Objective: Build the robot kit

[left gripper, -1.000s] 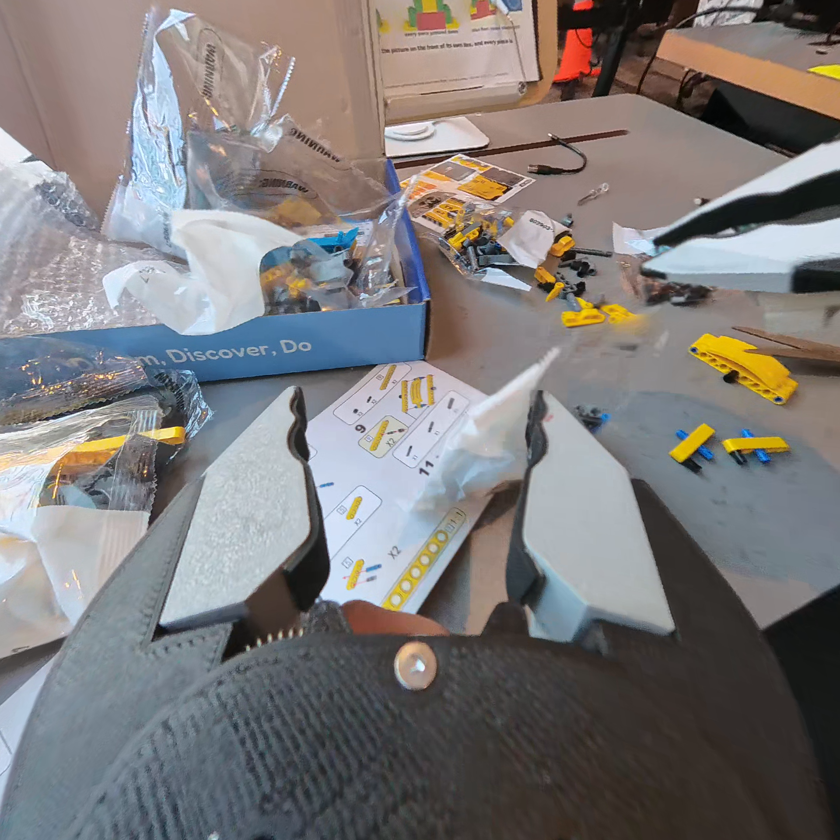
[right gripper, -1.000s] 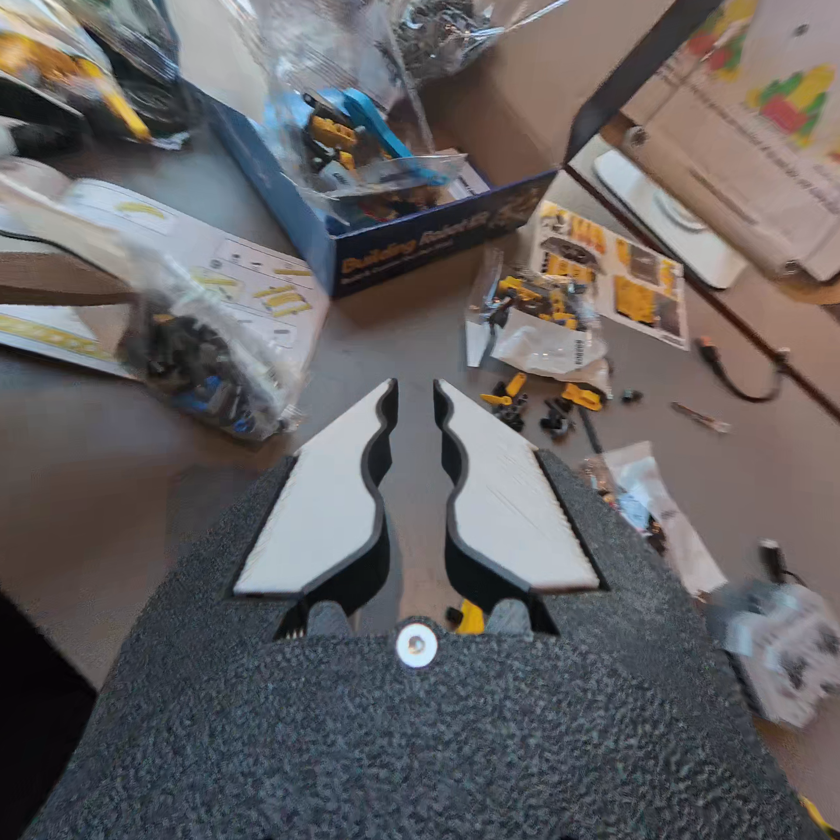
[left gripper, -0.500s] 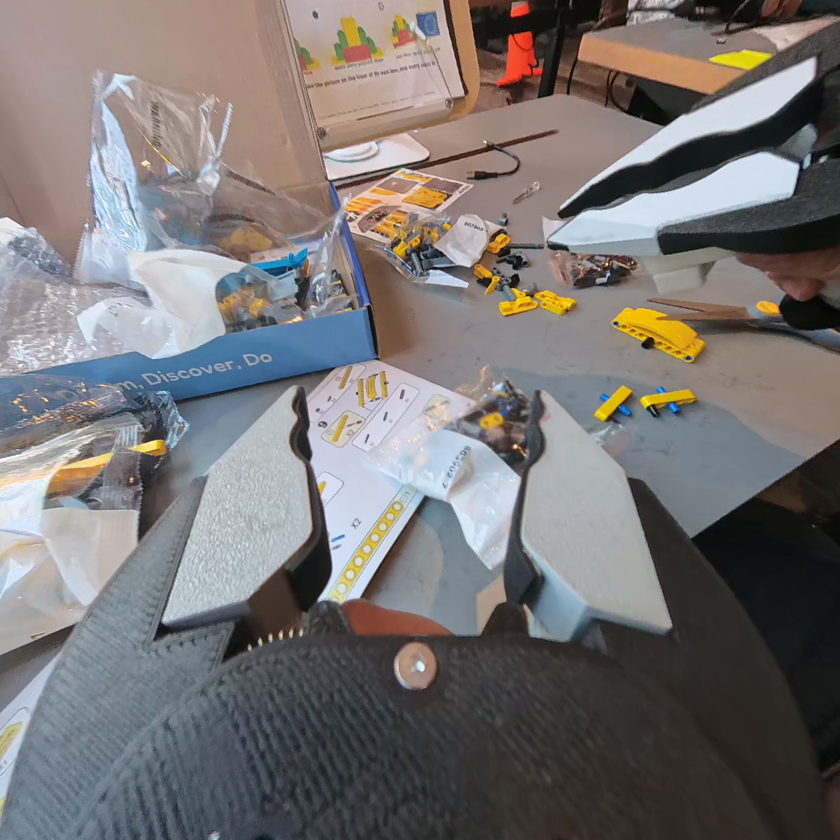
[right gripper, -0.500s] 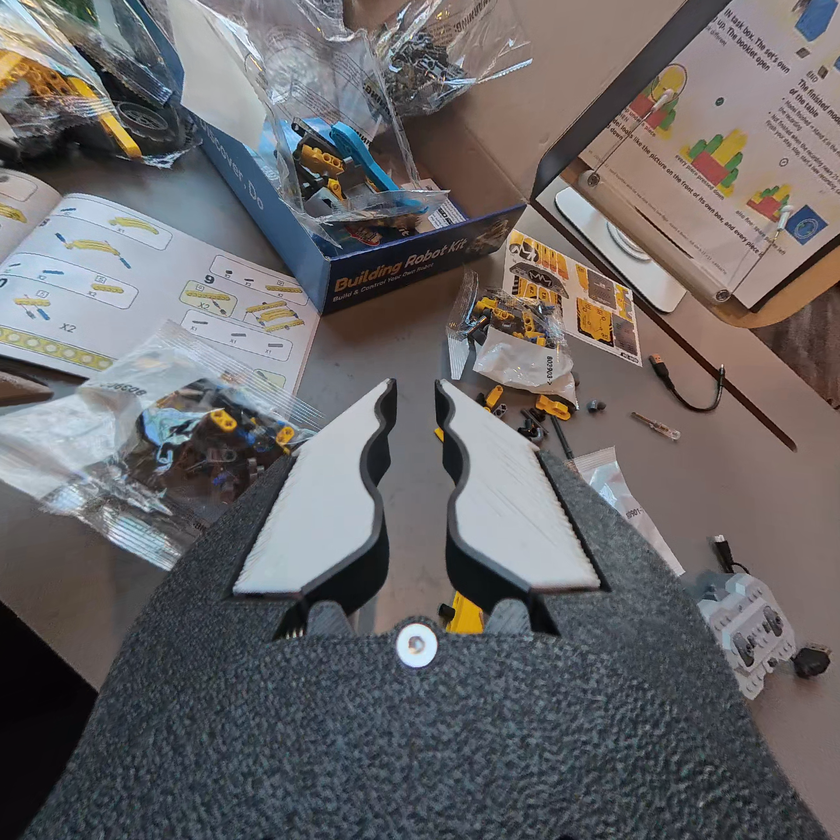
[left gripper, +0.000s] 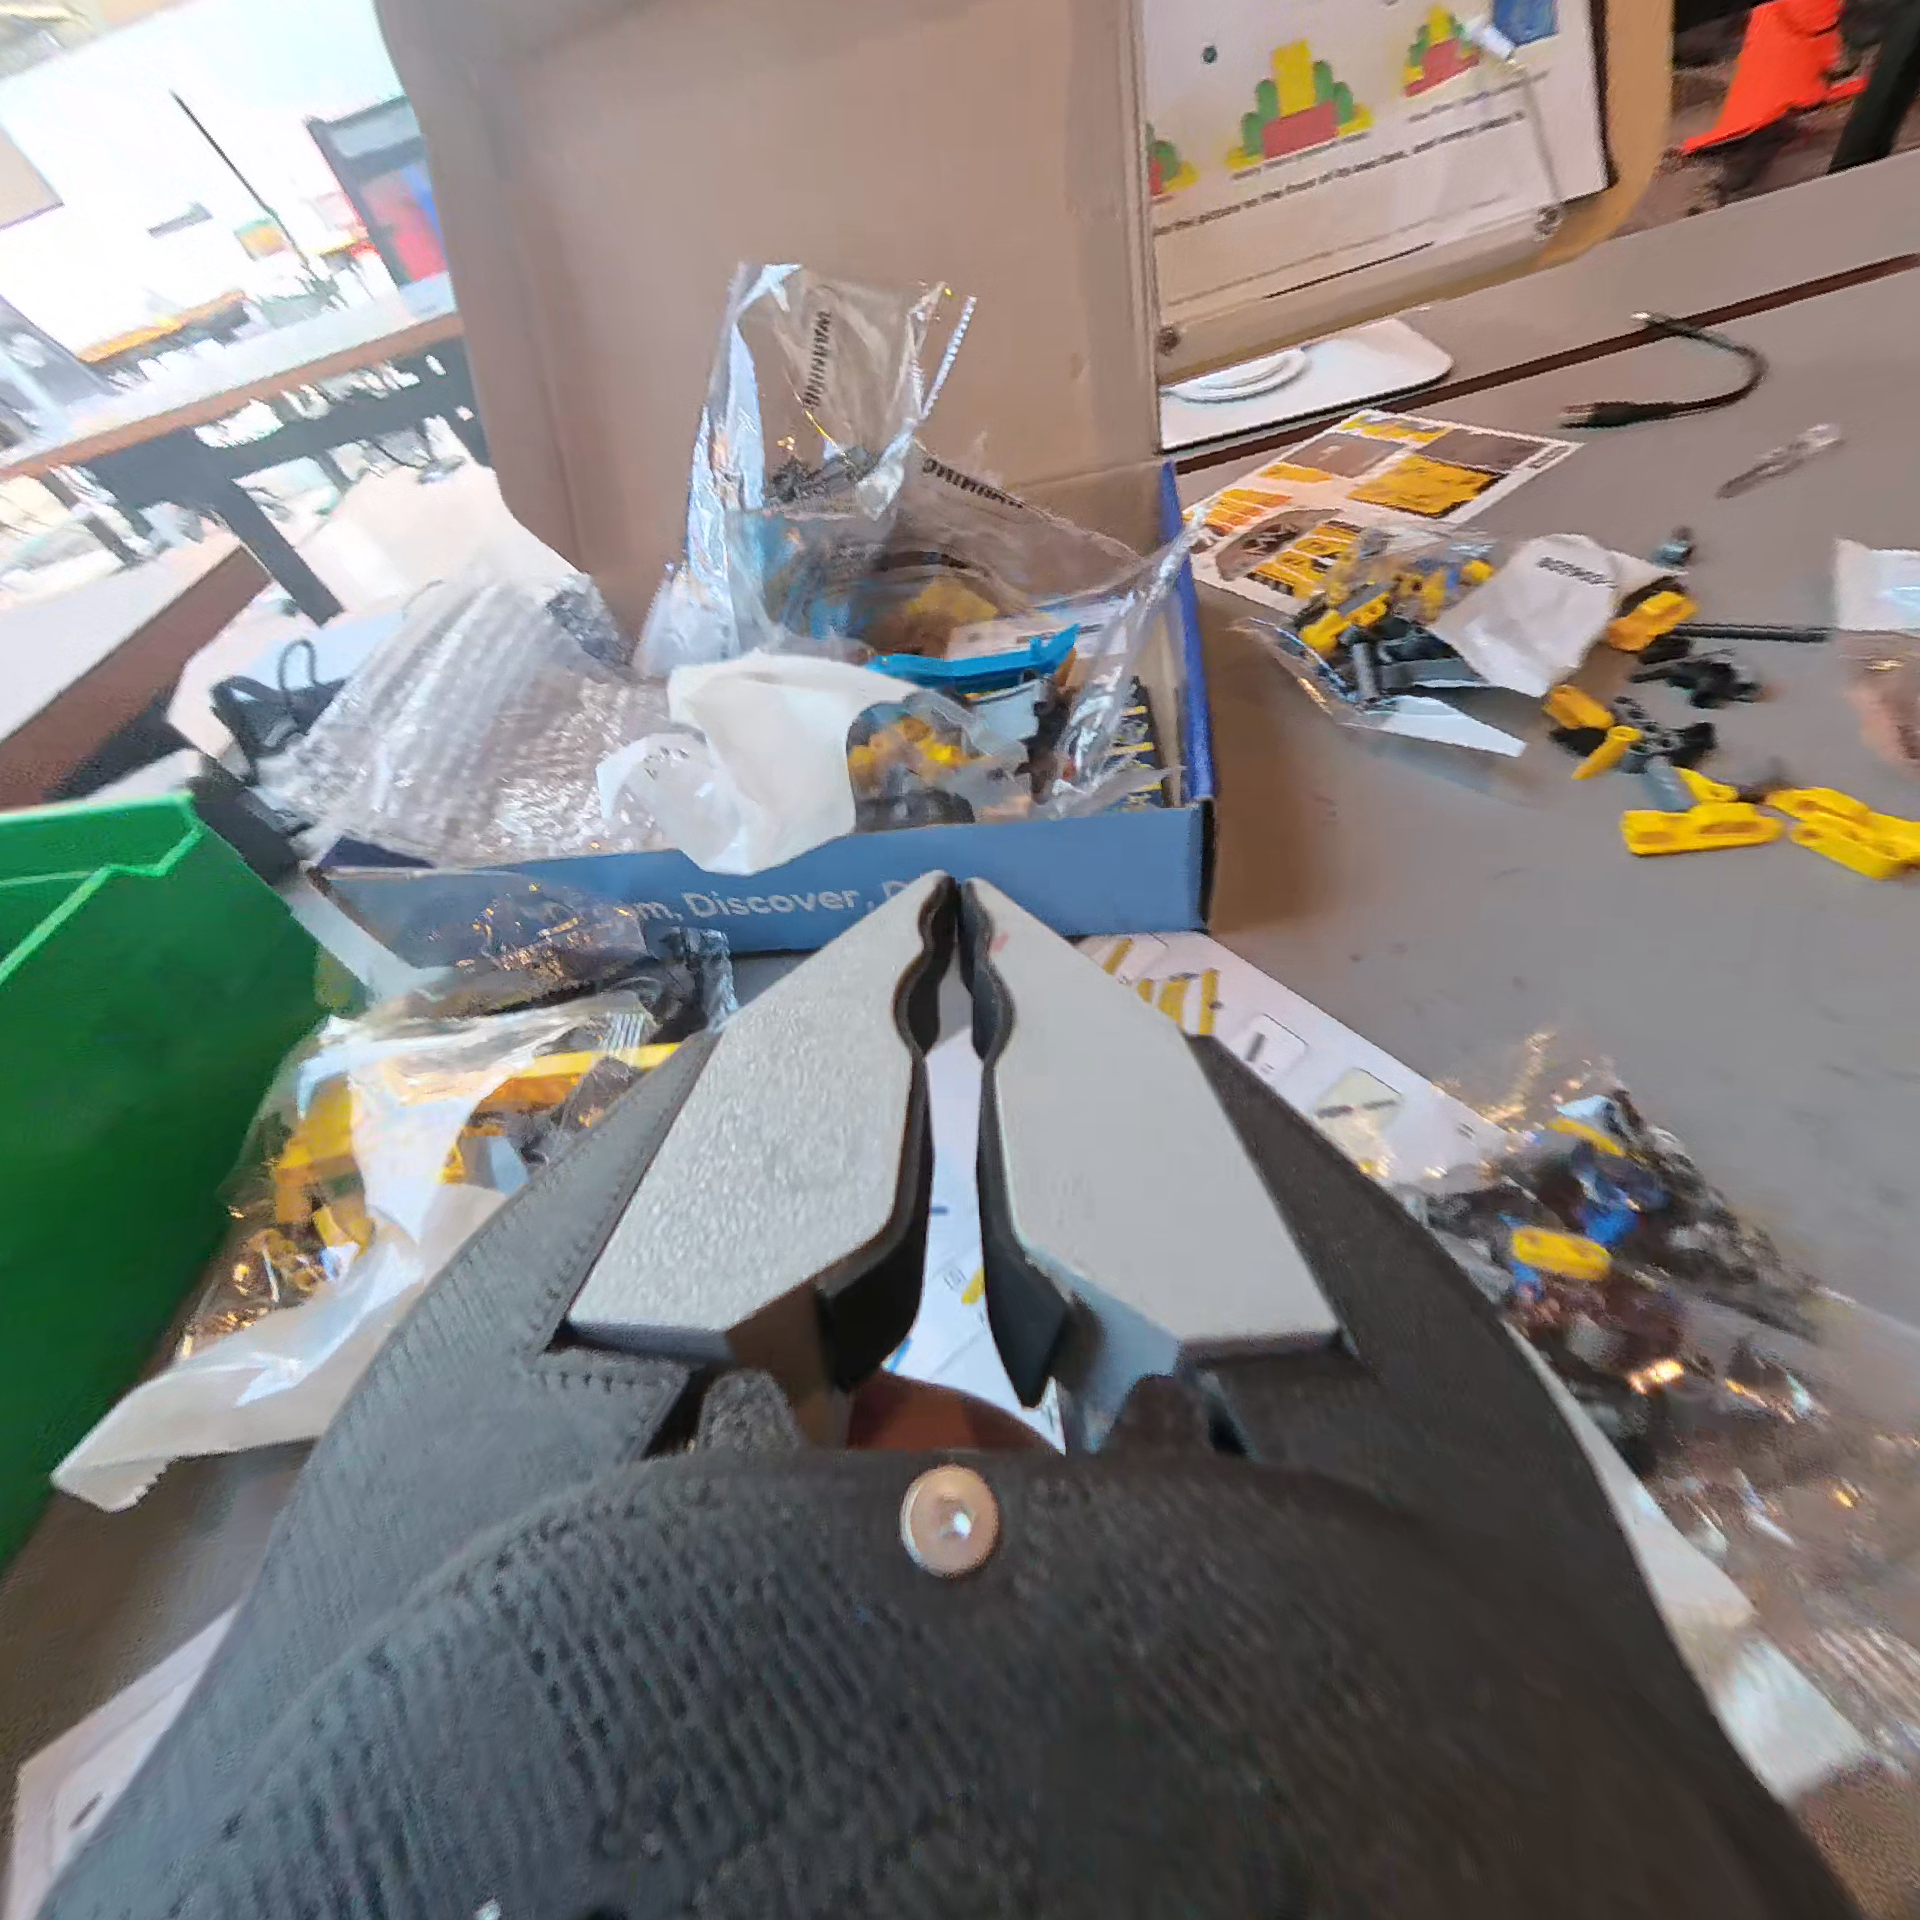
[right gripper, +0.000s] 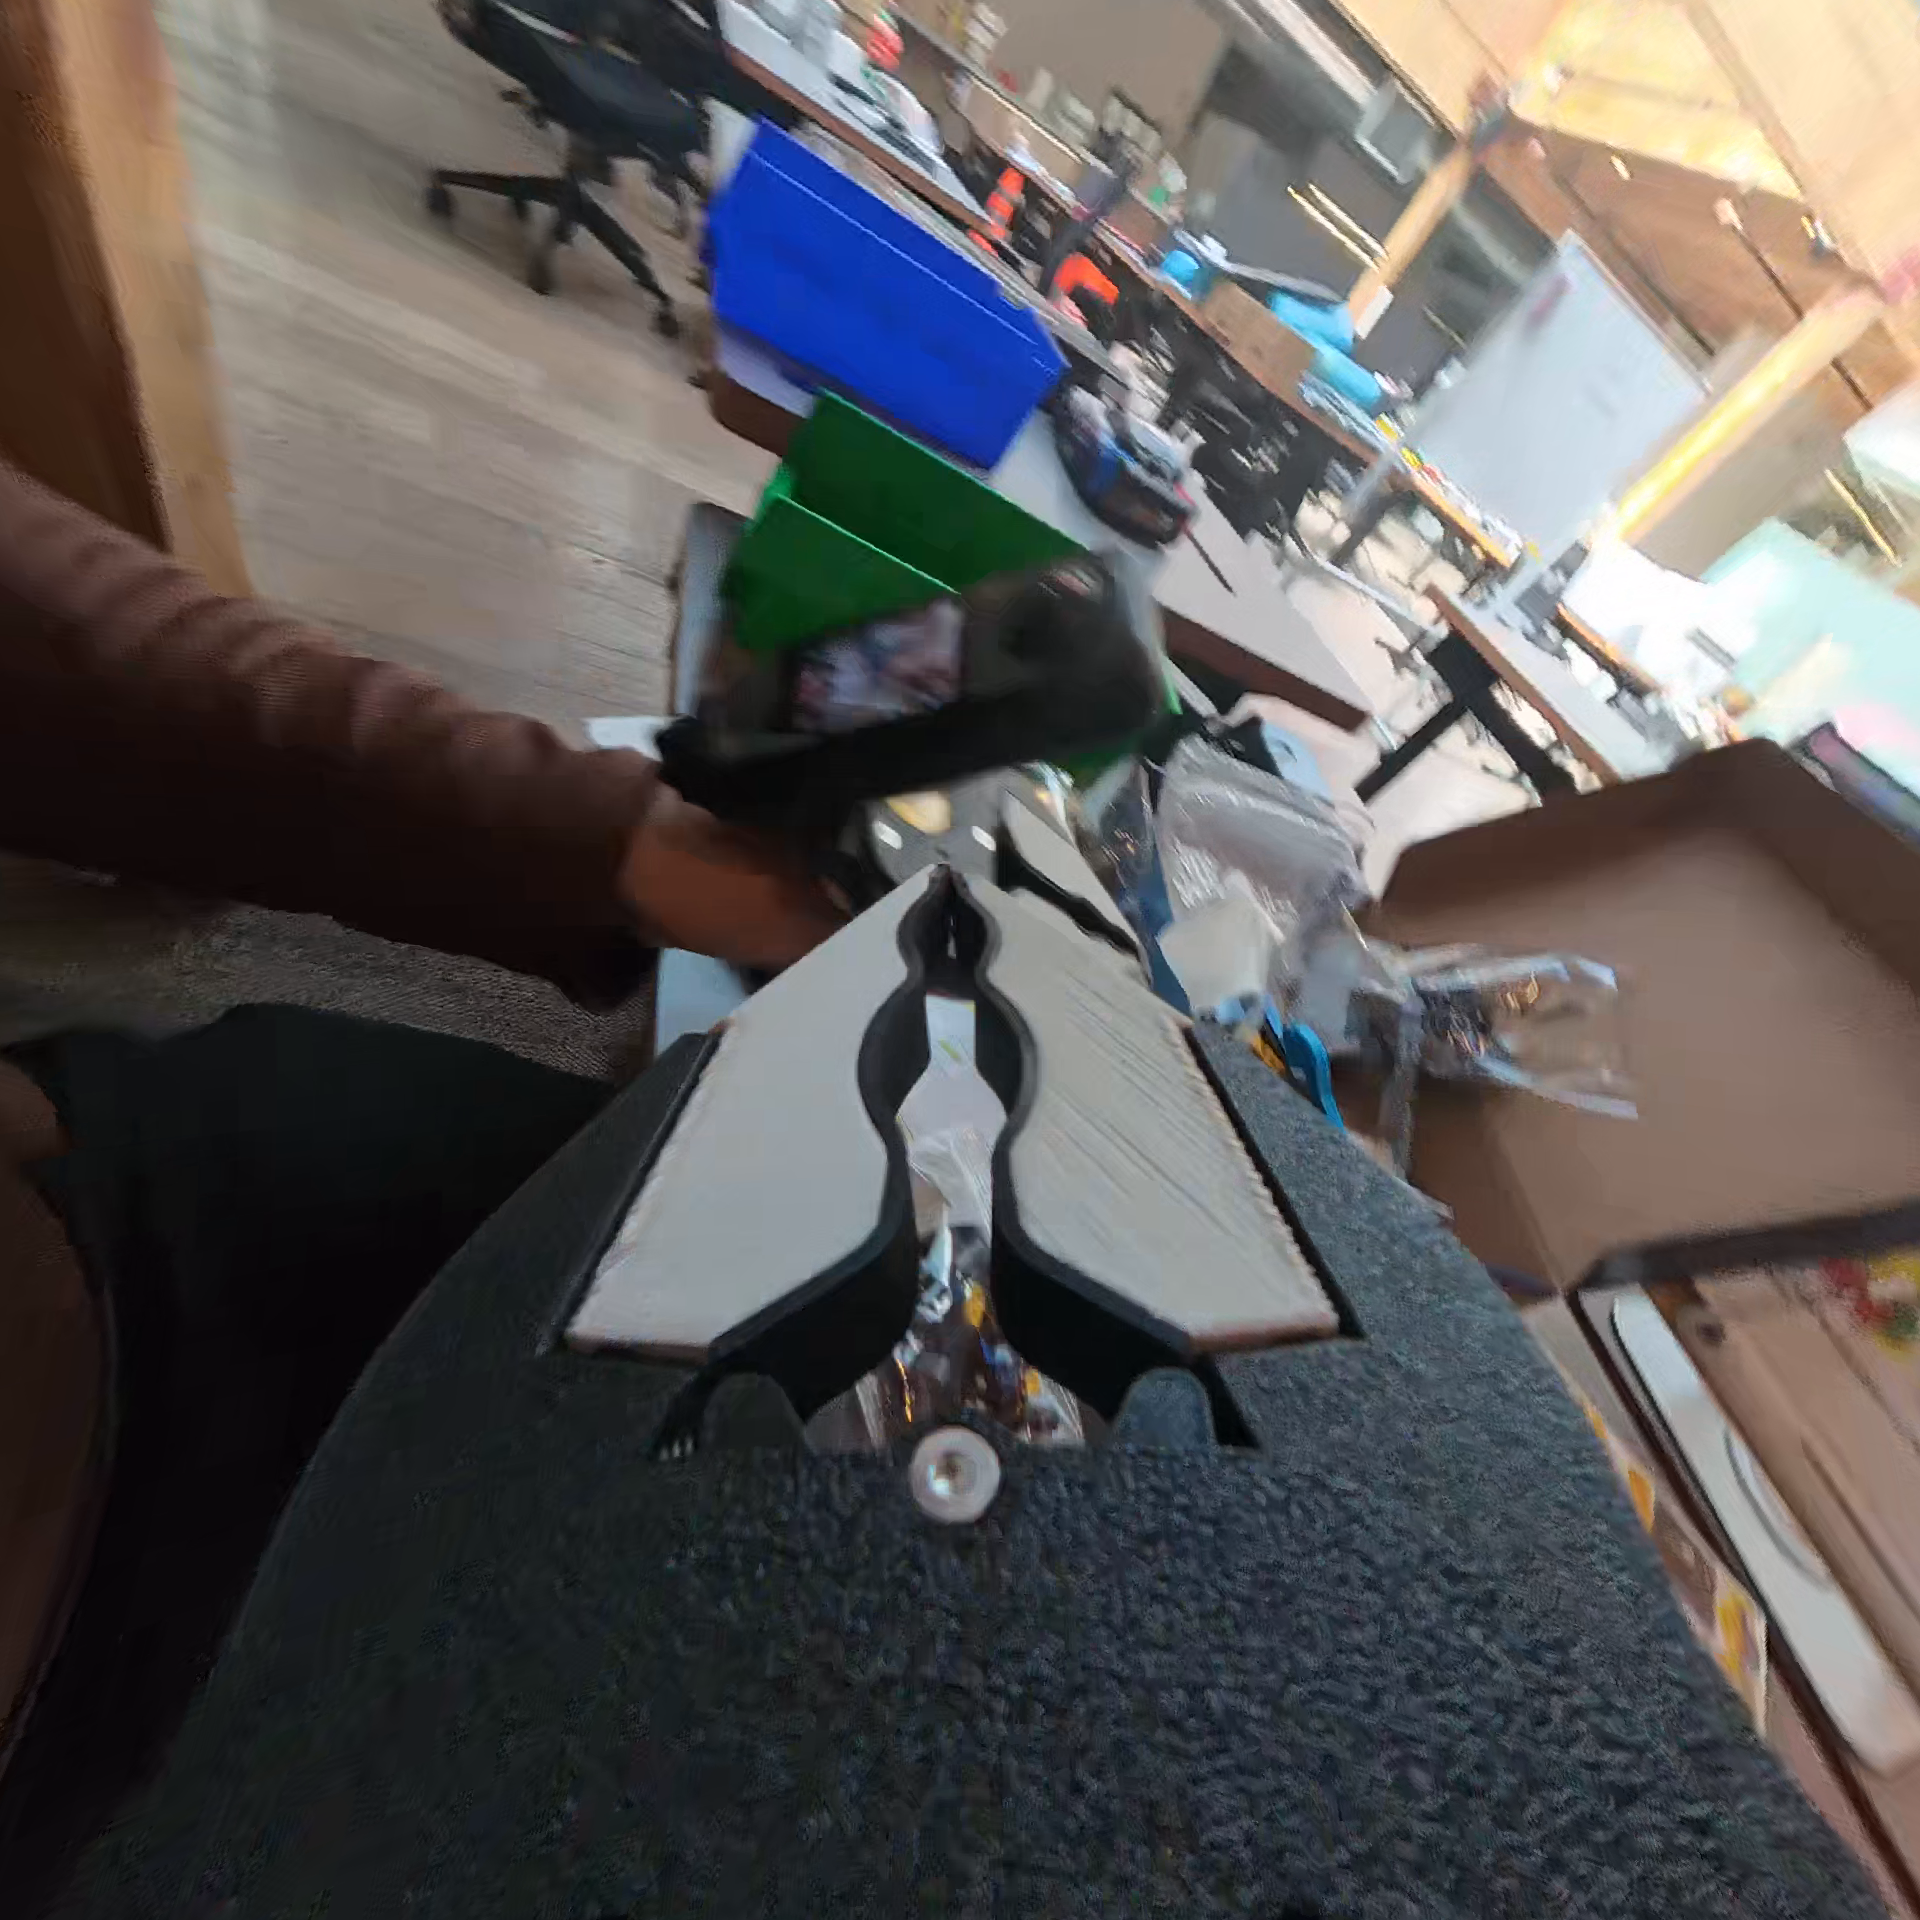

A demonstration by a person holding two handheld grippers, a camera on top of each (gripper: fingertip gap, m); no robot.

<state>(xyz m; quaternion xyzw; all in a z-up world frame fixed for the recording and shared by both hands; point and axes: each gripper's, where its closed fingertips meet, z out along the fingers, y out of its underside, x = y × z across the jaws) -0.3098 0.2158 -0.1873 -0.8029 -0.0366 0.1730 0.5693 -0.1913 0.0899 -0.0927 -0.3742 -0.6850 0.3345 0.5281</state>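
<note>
the left gripper [left gripper: 956, 899] has its fingers [left gripper: 790, 1132] clenched together, tips meeting with nothing between them. it hangs above an open instruction booklet [left gripper: 1262, 1039] lying on the grey counter [left gripper: 1455, 914]. just to its right lies a clear bag of dark, blue and yellow parts [left gripper: 1579, 1257]; to its left, another bag with yellow pieces [left gripper: 395, 1132] beside a green bin [left gripper: 125, 1039]. beyond the tips stands a blue box [left gripper: 997, 883] stuffed with plastic bags, its cardboard lid upright. farther right, loose yellow pieces [left gripper: 1766, 826] are scattered on the counter.

the right gripper [right gripper: 948, 883] is also clenched at the tips and empty, tilted up toward the room. past it a person's hand [right gripper: 717, 883] in a brown sleeve holds the left gripper's body.
</note>
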